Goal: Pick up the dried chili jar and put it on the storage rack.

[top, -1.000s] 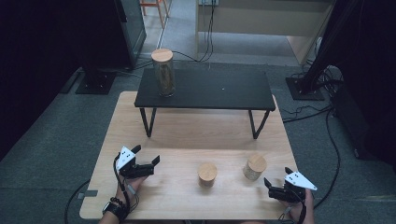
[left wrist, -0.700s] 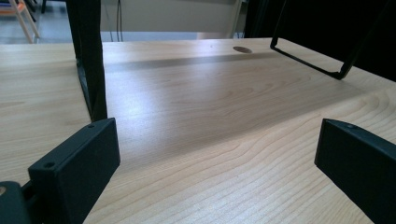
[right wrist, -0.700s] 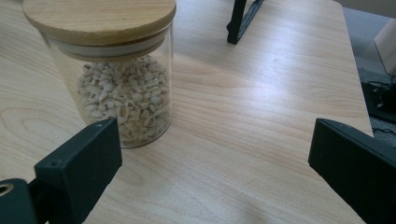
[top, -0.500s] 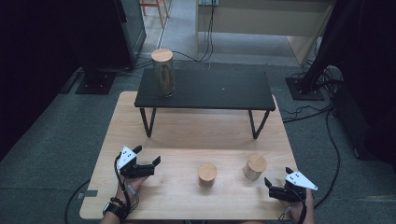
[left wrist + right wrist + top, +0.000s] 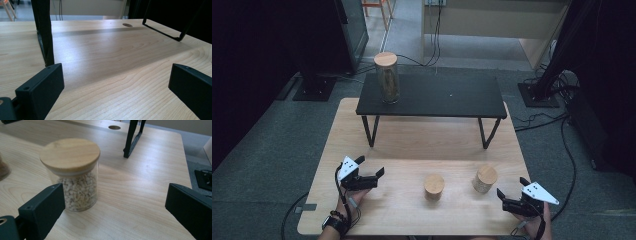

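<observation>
Two short glass jars with wooden lids stand on the wooden table [image 5: 412,145]: one with dark contents [image 5: 433,186] at the front centre, one with pale grains [image 5: 484,179] to its right. My right gripper [image 5: 511,187] rests open at the front right, a little behind the pale jar. In the right gripper view the pale-grain jar [image 5: 73,175] stands just ahead of the left jaw, and the gripper [image 5: 115,205] holds nothing. My left gripper [image 5: 371,166] lies open at the front left, its jaws over bare wood [image 5: 116,85].
A low black shelf [image 5: 437,95] on thin legs spans the back of the table, and a tall wooden-lidded jar [image 5: 387,77] stands on its left end. One shelf leg [image 5: 45,32] rises close ahead of my left gripper. Cables lie on the floor to the right.
</observation>
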`<state>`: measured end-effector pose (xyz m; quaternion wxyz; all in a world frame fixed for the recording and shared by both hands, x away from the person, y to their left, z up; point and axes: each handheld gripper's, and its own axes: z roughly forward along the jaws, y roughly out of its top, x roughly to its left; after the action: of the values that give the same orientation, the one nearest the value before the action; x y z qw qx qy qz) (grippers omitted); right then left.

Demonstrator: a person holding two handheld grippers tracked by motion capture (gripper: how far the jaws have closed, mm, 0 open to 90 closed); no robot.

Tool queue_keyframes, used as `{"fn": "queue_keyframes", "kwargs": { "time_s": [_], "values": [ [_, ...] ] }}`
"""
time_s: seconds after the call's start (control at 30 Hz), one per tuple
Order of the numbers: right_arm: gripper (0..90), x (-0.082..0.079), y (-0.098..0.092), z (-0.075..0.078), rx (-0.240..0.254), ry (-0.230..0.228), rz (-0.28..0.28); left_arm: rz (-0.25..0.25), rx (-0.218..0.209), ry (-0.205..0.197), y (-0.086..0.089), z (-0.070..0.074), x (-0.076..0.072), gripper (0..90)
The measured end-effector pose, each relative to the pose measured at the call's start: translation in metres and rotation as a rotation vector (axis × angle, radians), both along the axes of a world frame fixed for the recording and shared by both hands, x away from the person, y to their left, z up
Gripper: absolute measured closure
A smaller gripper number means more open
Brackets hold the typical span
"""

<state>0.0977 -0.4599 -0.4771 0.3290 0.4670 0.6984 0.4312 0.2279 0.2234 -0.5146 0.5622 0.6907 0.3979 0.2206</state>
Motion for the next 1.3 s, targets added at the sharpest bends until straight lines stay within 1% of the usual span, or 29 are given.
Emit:
{"fn": "queue_keyframes", "kwargs": {
  "time_s": [0.1, 0.2, 0.33, 0.53, 0.63, 0.9, 1.13, 1.3],
  "values": [
    [2.5, 0.0, 0.002, 0.005, -0.011, 0.0, 0.019, 0.007, 0.002, -0.004, -0.001, 0.0, -0.002, 0.4],
    [2.6, 0.0, 0.005, 0.009, -0.004, -0.007, 0.035, 0.006, 0.0, -0.002, -0.001, 0.0, -0.001, 0.4],
    [2.6, -0.001, 0.011, 0.015, -0.003, -0.023, 0.058, 0.008, -0.002, -0.002, -0.001, 0.0, -0.002, 0.4],
    [2.6, -0.002, 0.024, 0.023, -0.019, -0.052, 0.09, 0.014, 0.001, -0.008, -0.002, -0.001, -0.003, 0.4],
    [2.5, -0.001, 0.03, 0.024, -0.018, -0.06, 0.102, 0.016, -0.003, -0.009, -0.001, -0.001, -0.003, 0.4],
    [2.6, 0.004, 0.042, 0.024, -0.013, -0.064, 0.137, 0.02, -0.014, -0.015, 0.0, -0.003, -0.004, 0.5],
    [2.5, 0.009, 0.05, 0.026, -0.016, -0.058, 0.16, 0.023, -0.019, -0.017, 0.0, -0.004, -0.005, 0.4],
    [2.4, 0.012, 0.055, 0.025, -0.005, -0.056, 0.178, 0.027, -0.031, -0.014, 0.001, -0.005, -0.005, 0.4]
  ]
}}
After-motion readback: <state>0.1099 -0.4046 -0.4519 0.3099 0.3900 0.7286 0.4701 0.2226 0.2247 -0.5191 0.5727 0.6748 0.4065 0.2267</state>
